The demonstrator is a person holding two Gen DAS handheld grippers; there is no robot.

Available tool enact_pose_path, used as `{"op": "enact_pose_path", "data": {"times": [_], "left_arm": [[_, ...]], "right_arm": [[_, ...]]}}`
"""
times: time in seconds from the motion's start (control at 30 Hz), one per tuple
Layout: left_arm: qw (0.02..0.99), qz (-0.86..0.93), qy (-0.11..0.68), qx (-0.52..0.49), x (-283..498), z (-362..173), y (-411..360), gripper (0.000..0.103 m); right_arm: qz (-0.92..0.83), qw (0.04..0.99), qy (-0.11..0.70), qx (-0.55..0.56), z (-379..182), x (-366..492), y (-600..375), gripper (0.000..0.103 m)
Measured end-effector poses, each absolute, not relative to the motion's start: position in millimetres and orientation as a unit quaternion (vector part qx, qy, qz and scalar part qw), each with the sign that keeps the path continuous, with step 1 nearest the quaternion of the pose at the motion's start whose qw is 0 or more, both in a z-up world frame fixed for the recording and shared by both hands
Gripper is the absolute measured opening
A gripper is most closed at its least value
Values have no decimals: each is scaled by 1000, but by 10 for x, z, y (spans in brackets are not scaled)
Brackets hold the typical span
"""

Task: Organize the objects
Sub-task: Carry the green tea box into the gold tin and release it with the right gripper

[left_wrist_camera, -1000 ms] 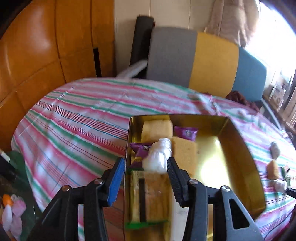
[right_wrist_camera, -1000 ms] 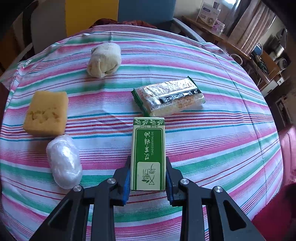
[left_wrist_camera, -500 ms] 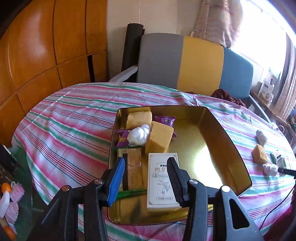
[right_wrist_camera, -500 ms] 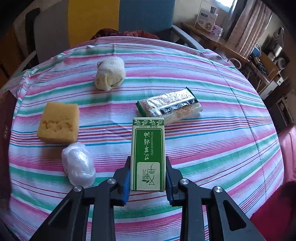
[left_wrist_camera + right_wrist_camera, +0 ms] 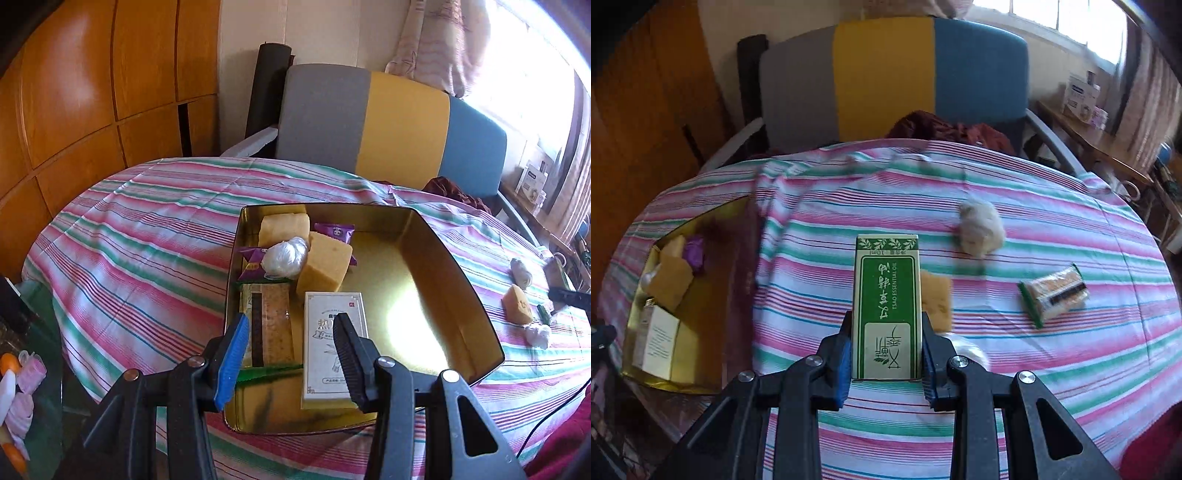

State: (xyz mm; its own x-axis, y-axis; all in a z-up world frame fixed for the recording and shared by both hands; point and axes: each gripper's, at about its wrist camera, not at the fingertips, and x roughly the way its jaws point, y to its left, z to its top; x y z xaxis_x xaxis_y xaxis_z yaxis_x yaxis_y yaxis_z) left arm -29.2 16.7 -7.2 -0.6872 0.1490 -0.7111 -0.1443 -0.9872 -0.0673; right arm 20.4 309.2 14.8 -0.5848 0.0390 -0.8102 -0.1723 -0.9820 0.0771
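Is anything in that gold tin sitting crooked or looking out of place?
Mostly tidy. One yellow sponge block is tipped, leaning on the purple packets rather than lying flat. The right half of the gold tin is bare; everything is crowded to the left side.

Round table (image 5: 155, 236) wore pink, green, white striped cloth. Behind it stood chair (image 5: 388, 125) with grey, yellow, blue back panels; dark red garment (image 5: 945, 129) lay on seat. Orange wood panelling (image 5: 85, 92) covered left wall, cream wall (image 5: 295, 33) beside it. Bright window (image 5: 524, 62) at right, patterned curtain (image 5: 439, 44) drawn aside. Side shelf (image 5: 1086, 133) held boxes.
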Motion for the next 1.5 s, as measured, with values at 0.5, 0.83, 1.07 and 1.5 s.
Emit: {"op": "enact_pose_path", "data": {"times": [0.5, 0.83, 1.07, 1.5], "left_arm": [[52, 912, -32, -405, -336, -232, -194, 48], [38, 911, -33, -409, -371, -282, -272, 48], [41, 914, -30, -403, -337, -242, -236, 48], [55, 915, -18, -399, -220, -170, -165, 48]], "right_arm": [[850, -97, -9, -518, -359, -794, 1110, 30], [825, -149, 39, -543, -723, -900, 852, 42], [838, -143, 99, -516, -531, -764, 1109, 57], [871, -131, 111, -460, -190, -348, 1417, 62]]}}
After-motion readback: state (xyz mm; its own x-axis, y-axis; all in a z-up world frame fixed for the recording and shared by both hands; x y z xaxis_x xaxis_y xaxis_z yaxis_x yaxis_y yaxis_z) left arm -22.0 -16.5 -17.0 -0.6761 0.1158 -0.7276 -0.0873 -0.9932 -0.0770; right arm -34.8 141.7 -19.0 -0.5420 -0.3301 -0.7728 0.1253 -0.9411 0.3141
